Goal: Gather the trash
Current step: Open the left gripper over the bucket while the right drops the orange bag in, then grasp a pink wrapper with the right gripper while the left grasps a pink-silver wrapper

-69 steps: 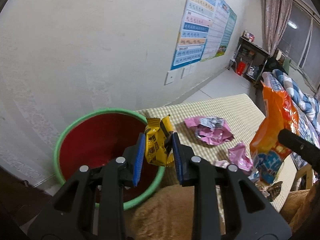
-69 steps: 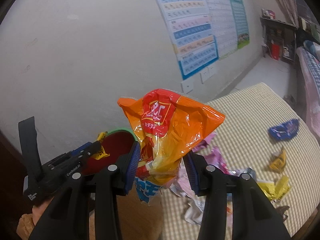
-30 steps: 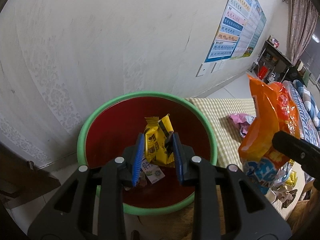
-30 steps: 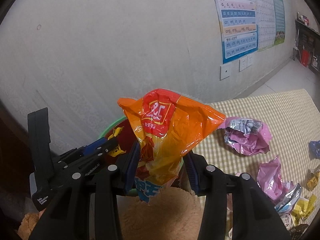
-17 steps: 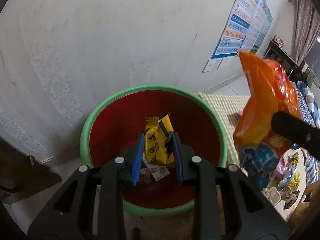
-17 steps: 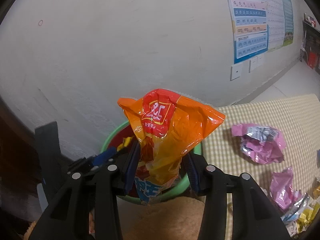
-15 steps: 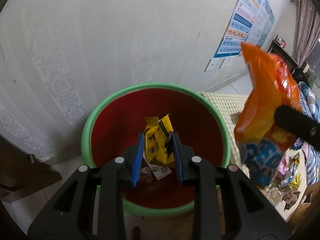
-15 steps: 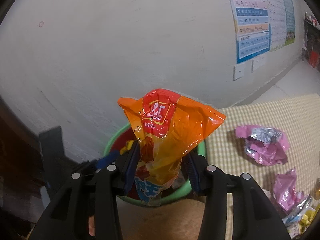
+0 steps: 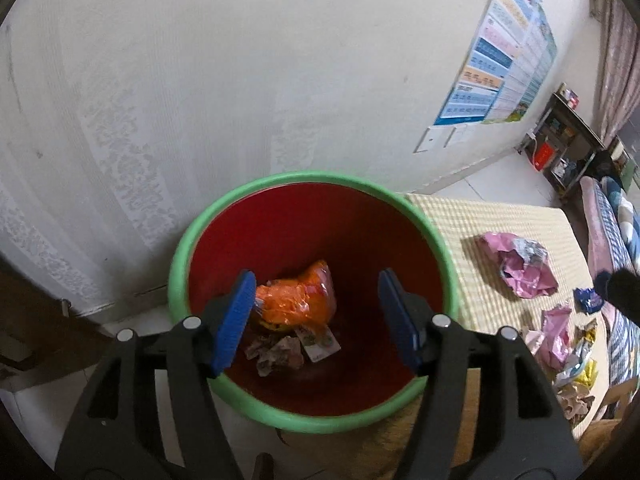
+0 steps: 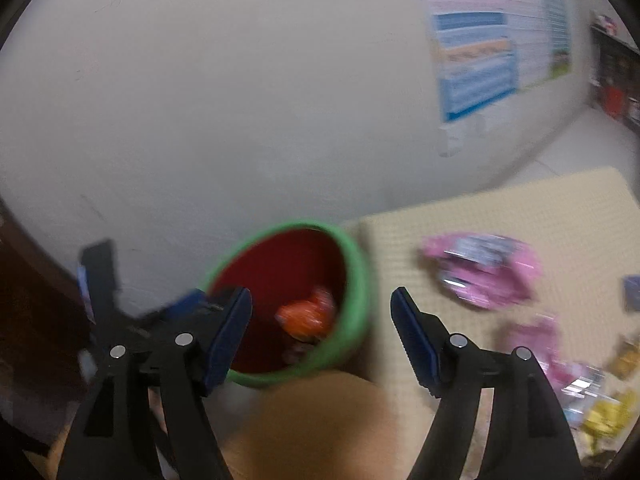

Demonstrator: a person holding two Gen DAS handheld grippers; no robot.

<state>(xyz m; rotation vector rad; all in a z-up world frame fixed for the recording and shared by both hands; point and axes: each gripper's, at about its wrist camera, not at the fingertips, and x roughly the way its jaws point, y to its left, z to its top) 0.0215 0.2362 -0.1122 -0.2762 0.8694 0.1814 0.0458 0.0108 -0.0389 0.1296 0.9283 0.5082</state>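
Note:
A red bin with a green rim [image 9: 304, 178] [image 10: 356, 264] stands by the wall. An orange snack bag [image 9: 298, 298] [image 10: 308, 316] lies at its bottom on other wrappers [image 9: 280, 354]. My left gripper [image 9: 318, 320] hangs over the bin, its jaws opening with nothing between them. My right gripper [image 10: 322, 334] is beside the bin, jaws opening and empty; this view is blurred. The yellow wrapper is mostly hidden under the orange bag.
A checked mat [image 9: 500, 224] [image 10: 500, 208] lies right of the bin with a pink wrapper [image 9: 520, 264] [image 10: 484, 268], a blue one [image 9: 586, 300] and several more scraps [image 9: 572, 356]. A brown plush surface [image 10: 312, 424] is in front. The wall is just behind the bin.
Both grippers opened. The yellow wrapper left my left gripper and the orange bag left my right gripper; both now lie in the bin. The right gripper shifted sideways.

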